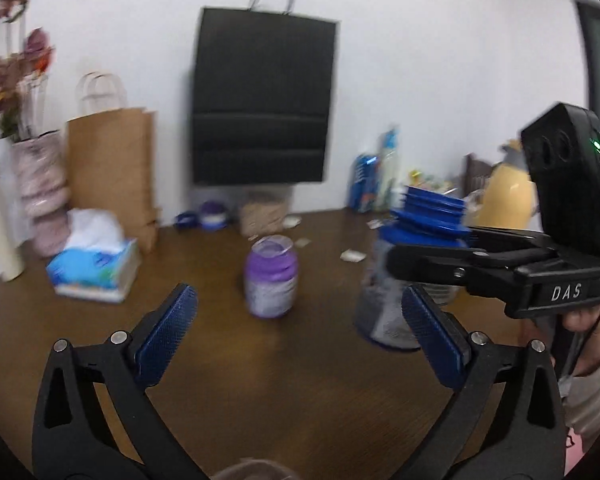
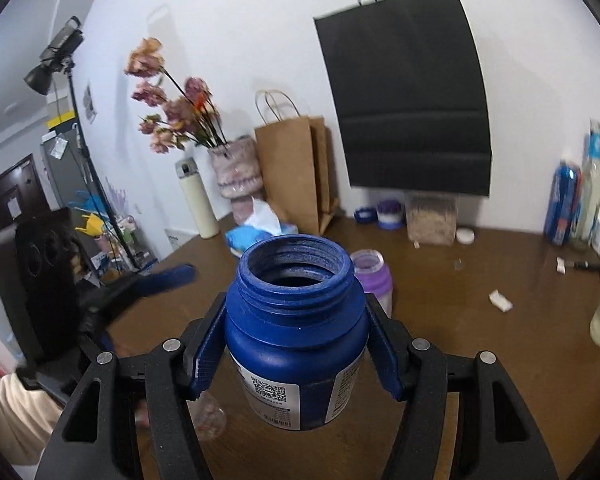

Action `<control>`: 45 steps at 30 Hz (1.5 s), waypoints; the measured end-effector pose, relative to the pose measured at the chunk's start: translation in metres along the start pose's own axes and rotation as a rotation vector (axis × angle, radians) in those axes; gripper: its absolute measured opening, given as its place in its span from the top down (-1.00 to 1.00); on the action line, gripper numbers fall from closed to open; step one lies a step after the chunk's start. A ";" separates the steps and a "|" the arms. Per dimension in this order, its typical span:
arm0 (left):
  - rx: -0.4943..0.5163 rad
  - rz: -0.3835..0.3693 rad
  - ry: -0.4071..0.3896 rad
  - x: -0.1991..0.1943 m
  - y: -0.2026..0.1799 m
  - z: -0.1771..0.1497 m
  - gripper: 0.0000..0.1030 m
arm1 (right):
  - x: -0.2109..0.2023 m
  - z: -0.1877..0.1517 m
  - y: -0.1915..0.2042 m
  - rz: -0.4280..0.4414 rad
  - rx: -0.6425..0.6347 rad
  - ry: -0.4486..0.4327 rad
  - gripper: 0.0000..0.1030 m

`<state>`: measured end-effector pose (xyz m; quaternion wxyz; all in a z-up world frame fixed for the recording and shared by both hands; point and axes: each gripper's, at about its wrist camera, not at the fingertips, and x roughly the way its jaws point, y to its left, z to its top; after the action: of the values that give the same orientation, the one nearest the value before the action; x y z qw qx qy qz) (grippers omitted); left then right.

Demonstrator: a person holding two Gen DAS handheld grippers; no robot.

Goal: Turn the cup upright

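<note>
On the brown wooden bench (image 2: pixel 440 300), set against a white wall, a black bag (image 2: pixel 408 92) hangs at 12 o'clock in the right wrist view, with a brown bag (image 2: pixel 292 168) and a vase of dried flowers (image 2: pixel 236 172) toward 11.

The right hand-held gripper (image 2: pixel 296 346) is closed on the blue cup (image 2: pixel 296 328), its blue pads pressing the shoulder on both sides; the cup is mouth-up, thread rim open to the camera, label low on its body. Whether its base touches the bench cannot be told.

The left hand-held gripper (image 1: pixel 300 340) is spread wide and holds nothing, low above the bench.

A purple jar (image 1: pixel 271 280) stands just behind the cup at 1 o'clock. A tissue box (image 1: pixel 94 268) lies at 10 in the left view; bottles (image 2: pixel 576 200) stand at 3.
</note>
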<state>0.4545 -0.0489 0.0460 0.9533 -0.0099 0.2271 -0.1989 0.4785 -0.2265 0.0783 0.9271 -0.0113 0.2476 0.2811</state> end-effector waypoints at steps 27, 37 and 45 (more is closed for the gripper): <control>-0.165 0.174 0.107 -0.060 -0.001 -0.097 -1.00 | 0.039 -0.108 0.031 -0.198 -0.098 0.189 -0.41; -0.112 0.291 -0.003 -0.113 -0.014 -0.065 -1.00 | -0.043 -0.074 0.066 -0.207 -0.086 0.095 -0.47; -0.097 0.359 -0.051 -0.170 -0.015 -0.063 -1.00 | -0.122 -0.076 0.087 -0.259 -0.056 0.062 -0.55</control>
<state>0.2818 0.0070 0.0642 0.9773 -0.0204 0.2103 -0.0139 0.3102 -0.2280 0.0786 0.9469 -0.0779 0.2646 0.1653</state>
